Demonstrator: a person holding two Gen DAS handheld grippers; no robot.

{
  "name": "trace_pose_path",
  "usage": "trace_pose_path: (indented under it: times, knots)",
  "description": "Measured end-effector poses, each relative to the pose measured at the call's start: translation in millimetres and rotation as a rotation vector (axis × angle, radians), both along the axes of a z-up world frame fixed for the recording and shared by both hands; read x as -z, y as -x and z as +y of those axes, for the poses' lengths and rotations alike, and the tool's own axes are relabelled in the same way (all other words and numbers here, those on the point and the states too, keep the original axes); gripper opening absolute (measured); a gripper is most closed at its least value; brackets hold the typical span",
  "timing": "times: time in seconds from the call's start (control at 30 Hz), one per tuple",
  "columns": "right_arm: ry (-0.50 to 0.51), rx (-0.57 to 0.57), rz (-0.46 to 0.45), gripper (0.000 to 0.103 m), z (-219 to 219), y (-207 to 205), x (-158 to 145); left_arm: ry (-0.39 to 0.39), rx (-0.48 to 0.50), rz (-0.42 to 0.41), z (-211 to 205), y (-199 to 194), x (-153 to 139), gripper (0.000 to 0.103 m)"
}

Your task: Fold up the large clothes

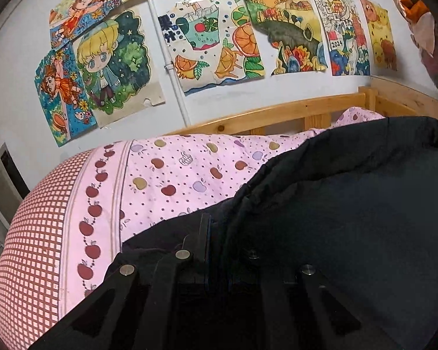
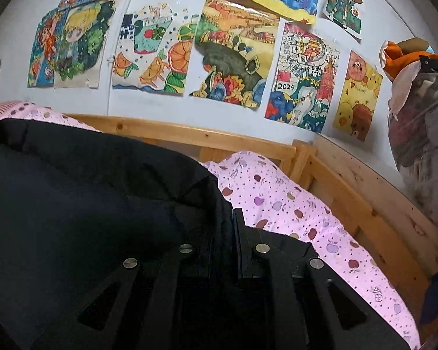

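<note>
Dark jacket (image 1: 350, 204): left gripper (image 1: 216, 242) and right gripper (image 2: 229, 233) each clench an edge. Held taut between them, probably for folding over the pink bedsheet (image 1: 175, 175) ahead.

This is a child's bedroom in a home; a pine bed frame (image 2: 189, 134) runs along a white wall (image 1: 20, 108), and the bed carries a pink apple-print quilt (image 1: 189, 172) with a red-checked border (image 1: 32, 233); hand-coloured children's drawings (image 1: 207, 40) are taped across the wall, among them a blond cartoon child (image 1: 111, 61), a fruit-juice picture and one marked 2024 (image 2: 303, 78); an orange plush toy (image 2: 406, 55) sits in the far corner above a clear bag (image 2: 423, 122).
</note>
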State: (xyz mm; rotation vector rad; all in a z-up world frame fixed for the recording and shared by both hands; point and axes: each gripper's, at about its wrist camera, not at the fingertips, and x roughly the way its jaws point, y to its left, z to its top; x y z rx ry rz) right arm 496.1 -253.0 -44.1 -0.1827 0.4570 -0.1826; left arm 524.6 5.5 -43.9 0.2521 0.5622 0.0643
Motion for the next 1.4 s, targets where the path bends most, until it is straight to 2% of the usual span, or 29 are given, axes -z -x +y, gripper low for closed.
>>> trace_pose_path:
  times: [0.1,0.17,0.23,0.33,0.47,0.5,0.53,0.57,0.6,0.63,0.7,0.77,0.83,0.9,0.97,1.0,1.07,1.17,1.2,1.27,1.4]
  knots:
    - [0.003,0.011,0.003,0.016,0.7,-0.7,4.0,0.009,0.004,0.008,0.9,-2.0,4.6,0.008]
    - [-0.001,0.042,0.001,0.028,-2.0,-1.7,3.9,0.024,0.009,0.017,4.0,-4.4,3.9,0.009]
    - [-0.031,0.069,0.0,0.045,-10.9,-3.9,2.4,0.041,0.014,0.026,6.2,-5.9,4.1,0.009]
    - [-0.113,0.054,0.006,0.049,-26.0,-5.1,2.2,0.05,0.016,0.03,7.7,-5.8,3.8,0.011]
    - [-0.153,0.039,-0.008,0.053,-32.0,0.3,2.0,0.053,-0.005,0.004,10.6,2.3,-1.2,0.016]
    - [-0.159,0.038,-0.02,0.061,-32.9,3.7,-2.2,0.07,-0.01,-0.014,14.9,7.2,-5.2,0.02]
    - [-0.161,0.04,-0.041,0.074,-33.5,8.4,-6.6,0.084,-0.015,-0.028,18.8,10.3,-8.3,0.032]
    - [-0.163,0.039,-0.083,0.079,-34.8,17.2,-14.8,0.105,-0.022,-0.058,24.5,16.1,-13.8,0.044]
    - [-0.165,0.036,-0.114,0.086,-35.6,24.2,-21.0,0.122,-0.033,-0.093,29.3,22.4,-19.1,0.077]
    - [-0.165,0.027,-0.139,0.09,-36.2,30.8,-27.0,0.142,-0.059,-0.155,36.1,32.8,-27.0,0.098]
    - [-0.147,-0.015,-0.164,0.091,-34.5,43.8,-39.5,0.194,-0.055,-0.247,46.9,51.6,-39.3,0.099]
    - [-0.119,-0.066,-0.154,0.091,-30.5,53.1,-43.7,0.229,-0.009,-0.252,51.8,62.1,-45.4,0.099]
    - [-0.099,-0.118,-0.133,0.091,-26.9,60.7,-42.8,0.231,0.056,-0.248,50.9,71.3,-45.3,0.099]
    - [-0.087,-0.206,-0.087,0.092,-21.5,69.6,-36.5,0.208,0.134,-0.222,44.2,78.0,-40.8,0.099]
    - [-0.092,-0.303,-0.007,0.092,-14.2,71.4,-28.5,0.192,0.234,-0.15,33.6,79.6,-32.4,0.099]
    - [-0.085,-0.357,0.064,0.091,-8.7,66.4,-19.7,0.194,0.276,-0.112,28.3,78.2,-27.6,0.099]
    - [-0.049,-0.375,0.122,0.091,-0.8,58.4,-7.8,0.184,0.327,-0.047,15.5,71.9,-19.4,0.099]
    - [-0.093,-0.368,0.157,0.091,-3.3,37.4,-5.1,0.132,0.311,0.019,0.1,51.5,-9.8,0.1]
    - [-0.11,-0.361,0.16,0.091,-4.9,31.8,-6.4,0.14,0.287,0.05,-1.5,39.1,-7.9,0.102]
    - [-0.143,-0.339,0.171,0.091,-9.5,15.5,-8.3,0.179,0.243,0.077,1.9,23.7,-7.8,0.102]
    - [-0.208,-0.271,0.231,0.091,-25.5,-29.1,0.6,0.274,0.094,0.116,26.4,-17.8,-7.8,0.101]
